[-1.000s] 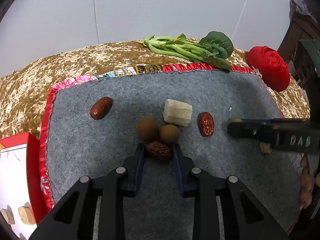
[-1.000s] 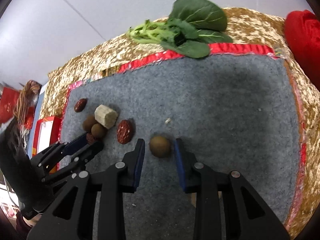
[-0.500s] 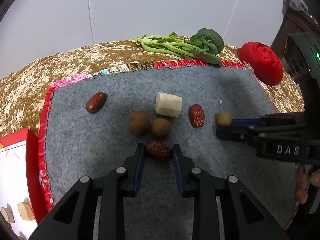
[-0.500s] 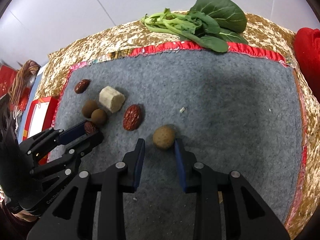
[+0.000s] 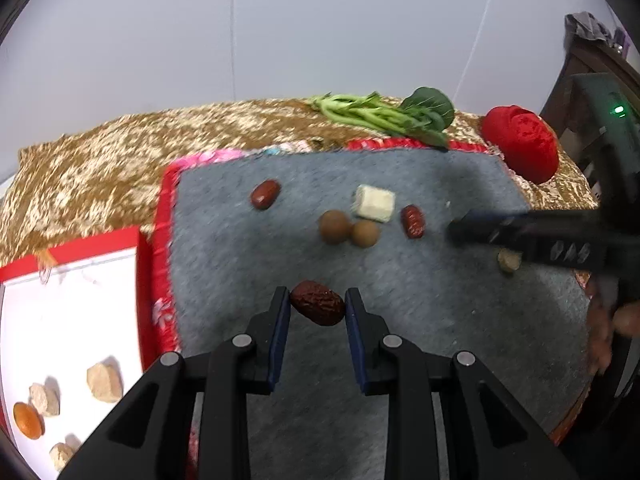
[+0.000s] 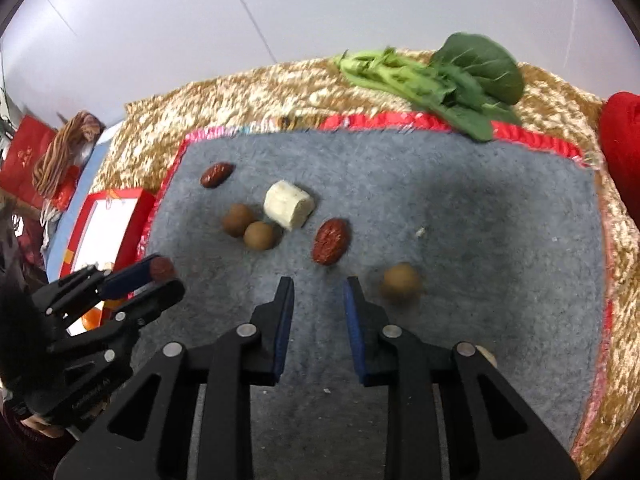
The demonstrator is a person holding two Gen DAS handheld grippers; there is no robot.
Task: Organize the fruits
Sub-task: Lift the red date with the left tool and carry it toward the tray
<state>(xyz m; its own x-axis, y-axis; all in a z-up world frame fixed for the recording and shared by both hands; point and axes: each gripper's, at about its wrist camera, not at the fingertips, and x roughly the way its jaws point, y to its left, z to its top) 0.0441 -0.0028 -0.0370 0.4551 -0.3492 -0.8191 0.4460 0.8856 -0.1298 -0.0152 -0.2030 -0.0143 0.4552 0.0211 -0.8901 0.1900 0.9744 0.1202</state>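
My left gripper (image 5: 318, 306) is shut on a dark red date (image 5: 318, 308) and holds it above the grey mat (image 5: 260, 264); it also shows in the right wrist view (image 6: 162, 276). My right gripper (image 6: 319, 296) is open and empty, with a brown longan (image 6: 401, 282) lying just right of its right finger. On the mat lie two more red dates (image 6: 331, 241) (image 6: 217, 175), two longans (image 6: 259, 235) (image 6: 238, 220) and a white banana piece (image 6: 289, 210).
A red-rimmed white tray (image 5: 60, 320) with several food pieces stands left of the mat. Green leafy vegetables (image 6: 436, 80) lie at the mat's far edge. A red cloth object (image 5: 522, 148) sits at the far right. Gold cloth (image 5: 100, 160) surrounds the mat.
My left gripper has lifted the date and drawn back to the left, towards the tray. My right gripper has shifted left, so the longan now lies outside its fingers on the right.
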